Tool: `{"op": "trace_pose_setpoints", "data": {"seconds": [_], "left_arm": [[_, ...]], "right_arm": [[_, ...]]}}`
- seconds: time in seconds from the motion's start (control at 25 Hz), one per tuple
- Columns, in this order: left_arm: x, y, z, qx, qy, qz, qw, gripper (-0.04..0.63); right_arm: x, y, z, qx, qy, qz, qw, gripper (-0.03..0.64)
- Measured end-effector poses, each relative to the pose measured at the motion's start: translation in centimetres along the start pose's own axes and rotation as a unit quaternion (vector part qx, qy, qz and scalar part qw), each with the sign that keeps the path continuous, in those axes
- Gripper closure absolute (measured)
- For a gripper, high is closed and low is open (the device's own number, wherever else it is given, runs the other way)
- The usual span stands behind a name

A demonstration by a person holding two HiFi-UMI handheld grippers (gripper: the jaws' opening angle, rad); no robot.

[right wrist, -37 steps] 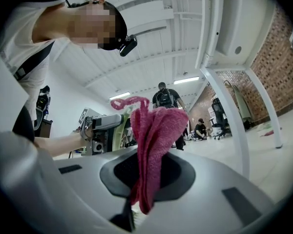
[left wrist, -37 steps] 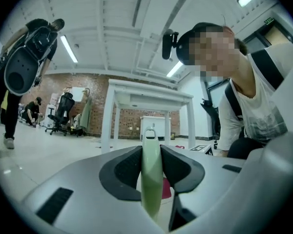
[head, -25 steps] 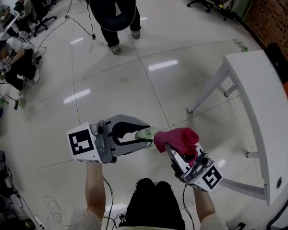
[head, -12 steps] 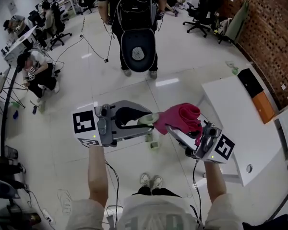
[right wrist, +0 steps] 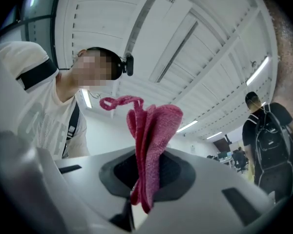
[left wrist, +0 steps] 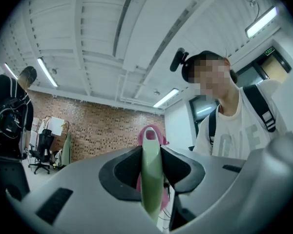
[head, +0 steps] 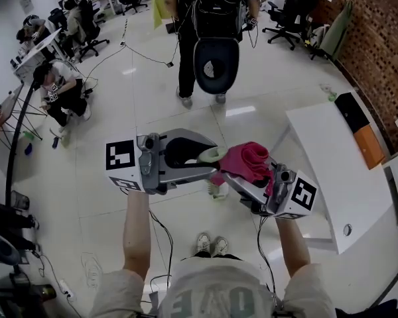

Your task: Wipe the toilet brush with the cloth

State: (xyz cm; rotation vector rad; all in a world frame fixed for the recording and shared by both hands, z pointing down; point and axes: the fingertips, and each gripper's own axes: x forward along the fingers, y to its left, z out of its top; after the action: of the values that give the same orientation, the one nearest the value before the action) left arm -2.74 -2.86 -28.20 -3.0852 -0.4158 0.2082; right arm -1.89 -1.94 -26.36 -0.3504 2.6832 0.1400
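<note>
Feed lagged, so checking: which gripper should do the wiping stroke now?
Right, probably. The right gripper is shut on the pink cloth, bunched beside the tip of the green brush handle, which the left gripper clamps.

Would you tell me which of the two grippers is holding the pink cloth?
The right gripper, at the head view's right: its jaws grip the pink cloth, whereas the left gripper clamps a pale green brush handle.
</note>
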Motion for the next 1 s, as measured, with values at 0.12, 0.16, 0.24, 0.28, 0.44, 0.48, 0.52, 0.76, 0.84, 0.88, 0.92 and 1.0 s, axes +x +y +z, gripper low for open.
{"op": "trace_pose_setpoints", "data": {"seconds": [0.12, 0.16, 0.24, 0.28, 0.44, 0.48, 0.52, 0.76, 0.84, 0.88, 0.92, 1.0], "left_arm": [[-1.0, -0.9, 1.2, 0.006, -0.006, -0.008, 0.9999, 0.477], [-1.4, -1.1, 1.3, 0.01, 0.001, -0.009, 0.9999, 0.477], [-1.4, -0.8, 1.4, 0.016, 0.01, -0.009, 0.9998, 0.477], [-1.0, -0.4, 1.5, 0.019, 0.012, -0.007, 0.9997, 0.477], [0.7, 0.0, 2.5, 0.027, -0.006, -0.006, 0.9996, 0.477], [0.8, -0.1, 2.9, 0.027, -0.015, -0.008, 0.9995, 0.477], [0.9, -0.1, 3.3, 0.028, -0.021, -0.008, 0.9994, 0.477], [1.3, 0.1, 4.5, 0.042, -0.02, 0.014, 0.9988, 0.477], [1.3, 0.0, 4.5, 0.044, -0.012, 0.019, 0.9988, 0.477], [1.3, 0.0, 4.4, 0.044, -0.004, 0.023, 0.9988, 0.477], [1.3, 0.0, 4.2, 0.044, 0.008, 0.028, 0.9986, 0.477], [1.3, 0.2, 3.6, 0.048, 0.039, 0.045, 0.9971, 0.477]], "right_arm": [[2.3, 1.1, -2.1, -0.003, 0.02, 0.005, 1.0, 0.586], [3.1, 1.3, -2.6, 0.0, 0.017, 0.006, 1.0, 0.586], [3.4, 1.0, -3.0, 0.003, 0.016, 0.002, 1.0, 0.586], [3.0, 0.6, -3.1, 0.0, 0.021, -0.002, 1.0, 0.586], [1.5, -0.1, -4.6, -0.023, 0.064, -0.004, 0.998, 0.586], [1.3, 0.0, -5.5, -0.031, 0.082, -0.004, 0.996, 0.586], [0.8, 0.0, -6.6, -0.032, 0.103, -0.006, 0.994, 0.586], [-2.1, -0.9, -11.7, -0.014, 0.188, -0.028, 0.982, 0.586], [-2.9, -1.3, -13.2, -0.001, 0.206, -0.038, 0.978, 0.586], [-3.3, -1.4, -13.8, 0.006, 0.211, -0.045, 0.976, 0.586], [-3.6, -1.6, -14.3, 0.013, 0.215, -0.053, 0.975, 0.586], [-4.1, -2.0, -14.4, 0.02, 0.214, -0.073, 0.974, 0.586]]}}
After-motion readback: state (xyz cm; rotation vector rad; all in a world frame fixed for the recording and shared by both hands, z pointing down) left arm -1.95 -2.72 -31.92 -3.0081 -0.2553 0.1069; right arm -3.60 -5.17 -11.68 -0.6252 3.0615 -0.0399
